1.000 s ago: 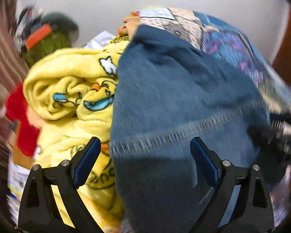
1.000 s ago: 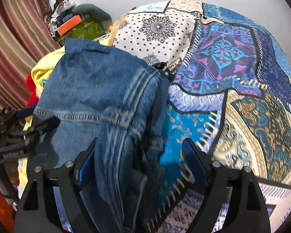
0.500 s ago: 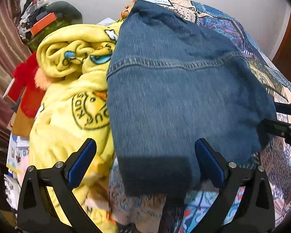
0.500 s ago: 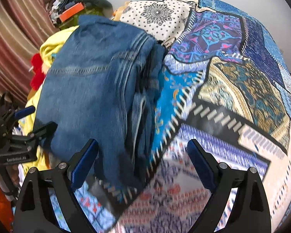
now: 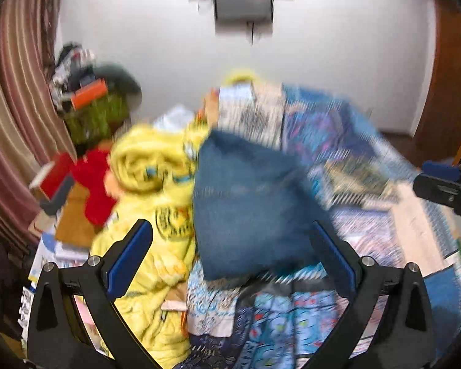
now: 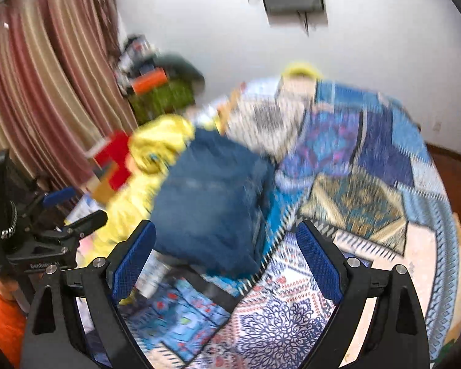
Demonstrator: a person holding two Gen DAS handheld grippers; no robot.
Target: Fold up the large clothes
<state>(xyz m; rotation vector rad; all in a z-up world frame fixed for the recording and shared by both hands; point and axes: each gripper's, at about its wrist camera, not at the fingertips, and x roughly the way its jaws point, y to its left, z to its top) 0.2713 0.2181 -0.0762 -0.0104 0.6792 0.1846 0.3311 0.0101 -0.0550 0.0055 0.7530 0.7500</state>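
Note:
A folded blue denim garment (image 5: pixel 249 206) lies on the patterned bedspread (image 5: pixel 368 166), beside a yellow cartoon blanket (image 5: pixel 150 190). It also shows in the right wrist view (image 6: pixel 212 206). My left gripper (image 5: pixel 230 255) is open and empty, held back from and above the near edge of the denim. My right gripper (image 6: pixel 226 255) is open and empty, also back from the denim. Each gripper shows at the edge of the other's view, the left (image 6: pixel 73 215) and the right (image 5: pixel 445 181). Both views are blurred.
The yellow blanket (image 6: pixel 156 147) is piled left of the denim, with red items (image 5: pixel 89 178) and a cluttered green heap (image 5: pixel 95 113) by the striped curtain (image 6: pixel 46 92). A wall unit (image 5: pixel 242 0) hangs above. The bedspread (image 6: pixel 353 184) stretches right of the denim.
Both grippers have pulled back and up from the folded denim, so it looks smaller and the wall now fills the top of both views. Both stayed open.

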